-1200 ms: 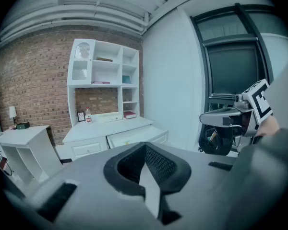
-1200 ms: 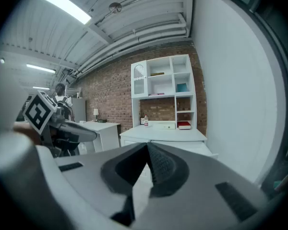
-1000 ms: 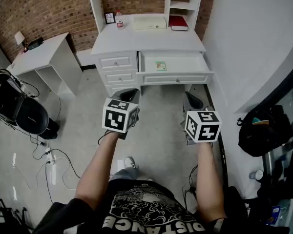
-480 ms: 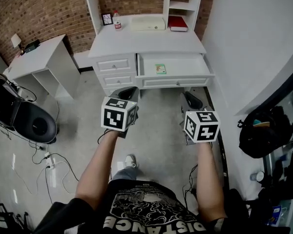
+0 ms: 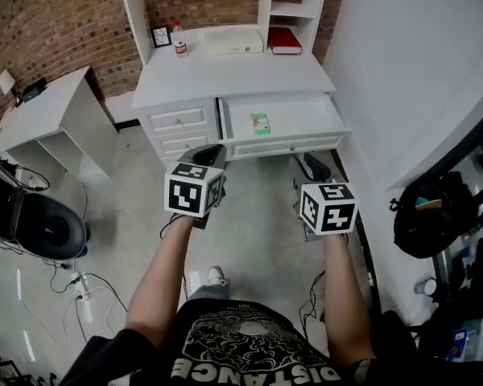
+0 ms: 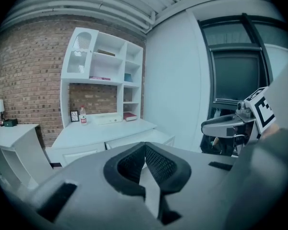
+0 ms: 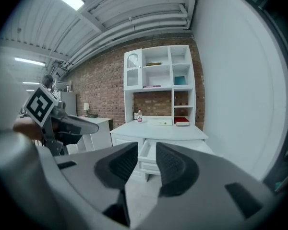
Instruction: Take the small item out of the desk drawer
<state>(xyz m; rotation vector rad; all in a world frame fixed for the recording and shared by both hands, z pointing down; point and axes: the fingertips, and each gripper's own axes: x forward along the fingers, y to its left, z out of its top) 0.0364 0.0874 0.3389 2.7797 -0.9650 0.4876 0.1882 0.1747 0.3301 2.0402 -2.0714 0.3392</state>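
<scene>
Head view puts the small item on the bottom of the open desk drawer, left of the middle, lying flat and apart from the drawer walls. It is a little green-and-white rectangle; whether it is a card, a packet or a shallow box is too small to tell. I'd judge it light and fairly stiff, not fragile, but low enough that you will struggle to get a jaw under it. The drawer bottom looks like smooth white paint, so expect the item to skate if you nudge it. Take it across its 2 long edges, jaws coming down from above, rather than scraping at a corner.

Your left gripper is clenched on nothing, its tips meeting in a point. Your right gripper has just been opening: its jaws stand a little apart, released, with only air and the far drawer between them. Both hang over the grey floor, well short of the drawer. The pads are dark and cross-hatched, which should bite well on a glossy wrapper.

Around it: a white painted desk with moulded drawer fronts, a shelved hutch, rough brick wall, 1 red book and 1 small bottle.
</scene>
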